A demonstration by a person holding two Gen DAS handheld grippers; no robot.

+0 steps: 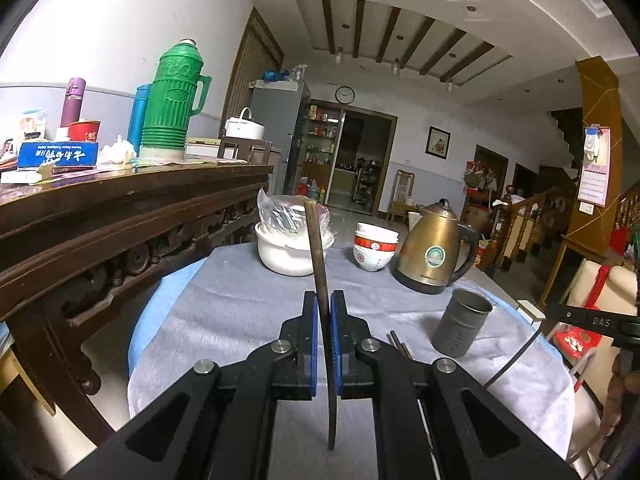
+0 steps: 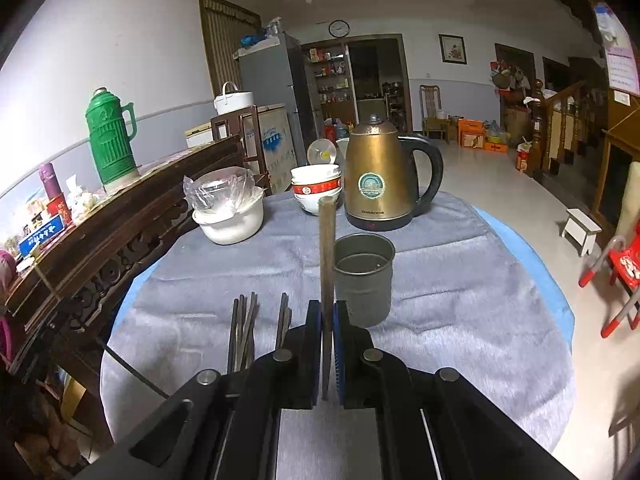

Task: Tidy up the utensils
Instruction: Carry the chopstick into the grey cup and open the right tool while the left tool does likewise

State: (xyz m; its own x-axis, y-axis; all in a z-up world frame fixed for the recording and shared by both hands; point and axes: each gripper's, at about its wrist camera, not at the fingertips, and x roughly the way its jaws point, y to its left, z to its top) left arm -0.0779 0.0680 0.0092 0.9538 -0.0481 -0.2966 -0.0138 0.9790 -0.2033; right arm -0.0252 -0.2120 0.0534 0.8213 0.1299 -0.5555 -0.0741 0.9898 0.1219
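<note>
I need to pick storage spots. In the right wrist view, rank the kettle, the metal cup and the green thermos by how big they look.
1. kettle, largest.
2. and 3. green thermos and metal cup: they look alike in area, and the cup sits much nearer the camera, so I won't rank them.

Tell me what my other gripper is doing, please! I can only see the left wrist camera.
Observer: The right gripper is shut on a brown chopstick that points up and away from it.
Child: Are there more chopsticks to pick up?
Observer: Yes, several loose chopsticks lie on the grey cloth, just left of the right gripper.
Child: Is anything in the cup yet?
Observer: The metal cup looks empty from above; no chopstick stands in it.
</note>
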